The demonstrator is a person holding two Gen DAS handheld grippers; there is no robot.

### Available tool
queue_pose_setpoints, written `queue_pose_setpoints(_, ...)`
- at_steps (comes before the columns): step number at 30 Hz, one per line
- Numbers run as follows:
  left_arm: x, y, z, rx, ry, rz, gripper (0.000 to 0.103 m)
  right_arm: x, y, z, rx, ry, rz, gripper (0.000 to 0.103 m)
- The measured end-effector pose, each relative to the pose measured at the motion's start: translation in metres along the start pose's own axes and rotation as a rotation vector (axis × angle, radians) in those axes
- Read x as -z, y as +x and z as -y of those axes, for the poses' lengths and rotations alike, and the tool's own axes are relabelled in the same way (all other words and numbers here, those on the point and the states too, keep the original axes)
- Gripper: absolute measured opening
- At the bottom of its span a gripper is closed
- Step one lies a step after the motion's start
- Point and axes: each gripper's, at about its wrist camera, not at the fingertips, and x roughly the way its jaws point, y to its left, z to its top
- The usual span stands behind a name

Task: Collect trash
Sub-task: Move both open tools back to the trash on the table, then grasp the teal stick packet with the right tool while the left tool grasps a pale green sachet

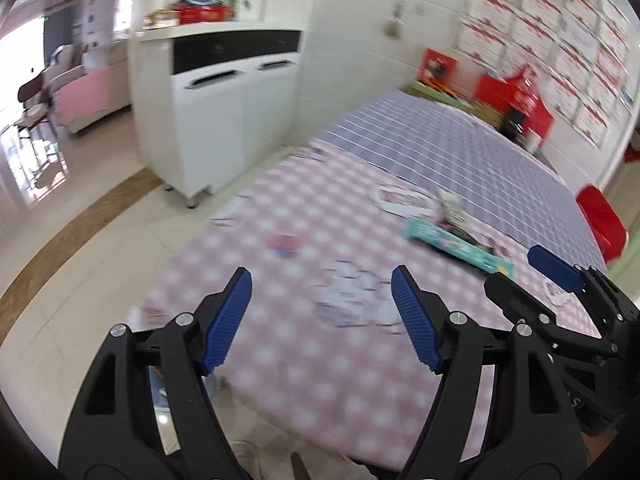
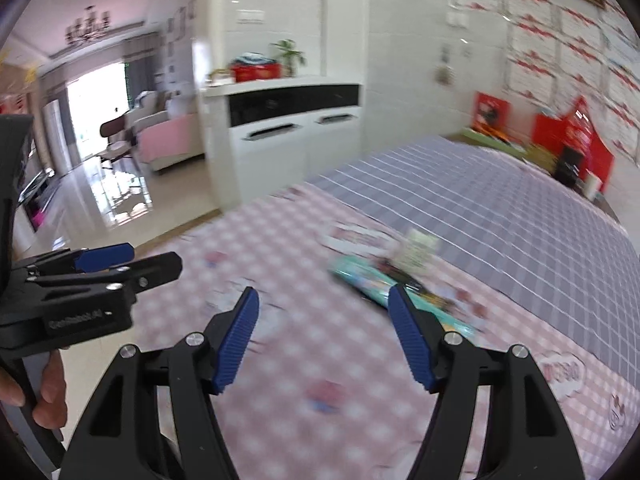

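Approach step: both hands over the table (image 1: pixel 280 360), left gripper (image 1: pixel 321 316) and right gripper (image 2: pixel 323 334) released, empty. Next, the teal wrapper (image 2: pixel 362 276) at one o'clock needs pinching.

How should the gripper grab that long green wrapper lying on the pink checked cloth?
Probably from above, pinching across the narrow width of the green wrapper near its near end. It lies flat and long on the cloth, and other scraps crowd its far end. The right gripper is nearer, jaws opening, with nothing between them.
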Motion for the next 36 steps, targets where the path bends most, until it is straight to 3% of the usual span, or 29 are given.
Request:
queue_pose_setpoints(4, -0.002, 0.021, 0.034, 0.015, 0.032, -0.032, 0.072, 0.009, 0.013, 0.043, 0.053, 0.015, -0.039, 0.066)
queue_pose_setpoints(8, -0.004, 0.037, 0.049, 0.004, 0.036, -0.054, 0.072, 0.008, 0.036, 0.066, 0.033, 0.021, -0.086, 0.066)
queue_pose_setpoints(13, -0.008, 0.048, 0.048, -0.017, 0.019, -0.066, 0.072, 0.000, 0.065, 0.060, 0.001, -0.068, -0.132, 0.065)
queue_pose_setpoints(17, -0.011, 0.054, 0.046, -0.034, 0.011, -0.070, 0.072, -0.004, 0.092, 0.047, 0.001, -0.152, -0.177, 0.053)
queue_pose_setpoints(29, -0.023, 0.071, 0.051, -0.020, 0.002, -0.075, 0.072, -0.008, 0.102, 0.068, -0.031, -0.111, -0.185, 0.049)
queue_pose_setpoints(36, -0.023, 0.079, 0.056, -0.010, 0.009, -0.087, 0.072, -0.009, 0.110, 0.070, -0.092, -0.099, -0.213, 0.049)
